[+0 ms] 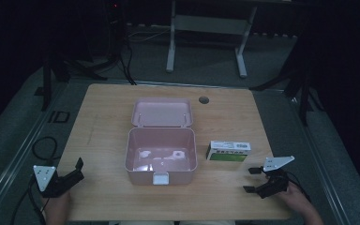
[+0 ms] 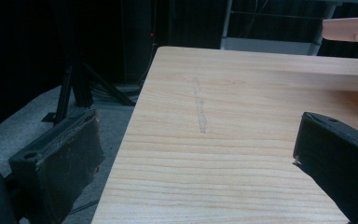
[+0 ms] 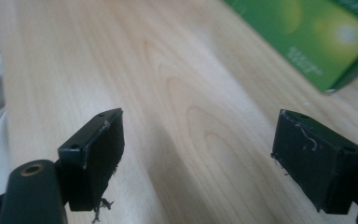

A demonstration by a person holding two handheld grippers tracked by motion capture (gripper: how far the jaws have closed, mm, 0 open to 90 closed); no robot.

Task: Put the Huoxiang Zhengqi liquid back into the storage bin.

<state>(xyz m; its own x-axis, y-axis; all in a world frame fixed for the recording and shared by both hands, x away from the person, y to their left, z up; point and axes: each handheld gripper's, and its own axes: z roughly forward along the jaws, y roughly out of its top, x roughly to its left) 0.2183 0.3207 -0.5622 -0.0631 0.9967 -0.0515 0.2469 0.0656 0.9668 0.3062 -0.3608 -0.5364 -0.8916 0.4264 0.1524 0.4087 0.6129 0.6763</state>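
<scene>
Right gripper (image 3: 198, 140): nearest the lens in its own view, jaws spread wide with nothing between them, only bare wood below. In the high view (image 1: 252, 180) it sits at the near right of the table, pointing left and a little forward.
Carton (image 1: 228, 151): green and white, lying flat on the table (image 1: 108, 122), just right of the box and near the right gripper, apart from both. In the right gripper view its green face (image 3: 317, 37) lies ahead and off to one side of the jaws, not between them.
Box (image 1: 162, 180): pink, open, in the middle of the table; its lid (image 1: 162, 113) is swung back flat behind it. The inside looks empty but for pale glare.
Left gripper (image 1: 77, 169): at the near left corner, jaws wide apart and empty, aimed over bare wood. In its own view a pink edge of the box (image 2: 349, 29) shows at the top right, well apart.
Step in hand: as I judge it, the very start; nothing is gripped and the carton looks meant for the box.
Next move: likely the right gripper swings toward the carton, straddles its narrow sides, closes, then lifts it clear of the box wall. The jaws need squaring to the carton first, since it lies off their line.
</scene>
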